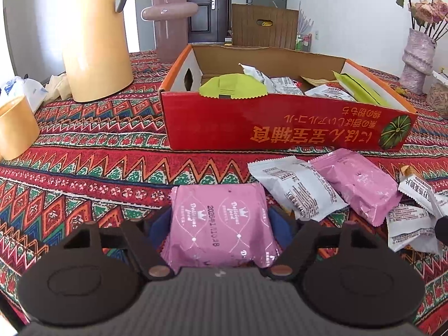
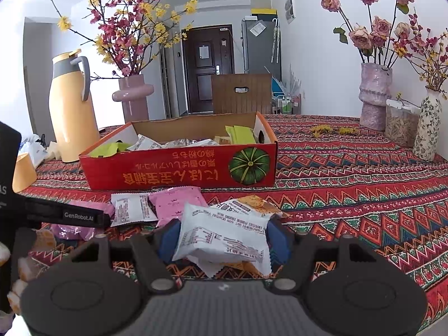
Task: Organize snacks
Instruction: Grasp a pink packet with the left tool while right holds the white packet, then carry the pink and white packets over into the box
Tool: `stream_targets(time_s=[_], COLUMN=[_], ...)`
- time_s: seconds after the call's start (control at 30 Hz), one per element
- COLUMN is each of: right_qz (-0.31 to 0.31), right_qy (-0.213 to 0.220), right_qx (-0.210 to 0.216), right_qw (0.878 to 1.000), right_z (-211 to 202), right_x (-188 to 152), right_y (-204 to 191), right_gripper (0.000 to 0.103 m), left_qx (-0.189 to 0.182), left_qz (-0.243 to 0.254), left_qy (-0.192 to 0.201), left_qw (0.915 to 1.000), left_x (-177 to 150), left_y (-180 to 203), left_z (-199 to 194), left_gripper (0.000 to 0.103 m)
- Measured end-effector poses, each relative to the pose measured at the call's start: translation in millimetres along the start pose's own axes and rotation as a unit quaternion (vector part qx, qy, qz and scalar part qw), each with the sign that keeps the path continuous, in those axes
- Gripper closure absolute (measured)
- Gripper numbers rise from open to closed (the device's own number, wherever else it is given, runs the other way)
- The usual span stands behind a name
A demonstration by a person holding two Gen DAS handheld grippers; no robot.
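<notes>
My left gripper (image 1: pixel 221 224) is shut on a pink snack packet (image 1: pixel 219 226), held between its blue pads in front of the red cardboard box (image 1: pixel 280 123). My right gripper (image 2: pixel 224 238) is shut on a white snack packet (image 2: pixel 224 238). The red box (image 2: pixel 179 168) holds green and white packets. Loose on the cloth lie a white packet (image 1: pixel 294 184), a second pink packet (image 1: pixel 361 182) and more white packets (image 1: pixel 414 218). In the right wrist view a pink packet (image 2: pixel 176 201), a white packet (image 2: pixel 131 208) and an orange-printed packet (image 2: pixel 252 203) lie before the box.
A yellow thermos jug (image 1: pixel 92 36) and a yellow cup (image 1: pixel 16 128) stand left of the box. A mauve vase (image 1: pixel 170 22) stands behind. Vases (image 2: pixel 375 95) with dried flowers and a clear jar (image 2: pixel 400 123) stand at the far right. The left gripper's body (image 2: pixel 56 212) shows at left.
</notes>
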State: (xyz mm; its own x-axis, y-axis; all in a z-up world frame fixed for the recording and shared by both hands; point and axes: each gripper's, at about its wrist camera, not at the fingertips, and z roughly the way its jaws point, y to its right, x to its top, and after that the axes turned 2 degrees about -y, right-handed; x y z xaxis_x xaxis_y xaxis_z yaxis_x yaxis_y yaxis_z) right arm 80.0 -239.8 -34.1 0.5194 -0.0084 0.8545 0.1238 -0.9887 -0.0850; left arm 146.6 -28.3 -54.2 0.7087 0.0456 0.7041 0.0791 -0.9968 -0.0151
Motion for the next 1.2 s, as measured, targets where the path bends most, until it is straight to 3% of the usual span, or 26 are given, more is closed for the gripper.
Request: stream_targets(time_s=[0.83, 1.2], right_qz=[-0.001, -0.003], right_qy=[0.008, 0.017], right_qx=[-0.003, -0.001], right_qw=[1.000, 1.000], right_z=[-3.3, -5.0], right_x=[4.7, 12.4], right_y=[-0.9, -4.2], right_gripper=[0.036, 0.036], left_qx=[-0.015, -0.032], left_qz=[-0.002, -0.007], left_qy=[0.022, 0.061], left_qw=[0.9996, 0.9976], left_x=[-3.7, 2.8], left_y=[-6.1, -9.2], left_z=[-17.7, -49.1], left_gripper=[0.034, 0.034])
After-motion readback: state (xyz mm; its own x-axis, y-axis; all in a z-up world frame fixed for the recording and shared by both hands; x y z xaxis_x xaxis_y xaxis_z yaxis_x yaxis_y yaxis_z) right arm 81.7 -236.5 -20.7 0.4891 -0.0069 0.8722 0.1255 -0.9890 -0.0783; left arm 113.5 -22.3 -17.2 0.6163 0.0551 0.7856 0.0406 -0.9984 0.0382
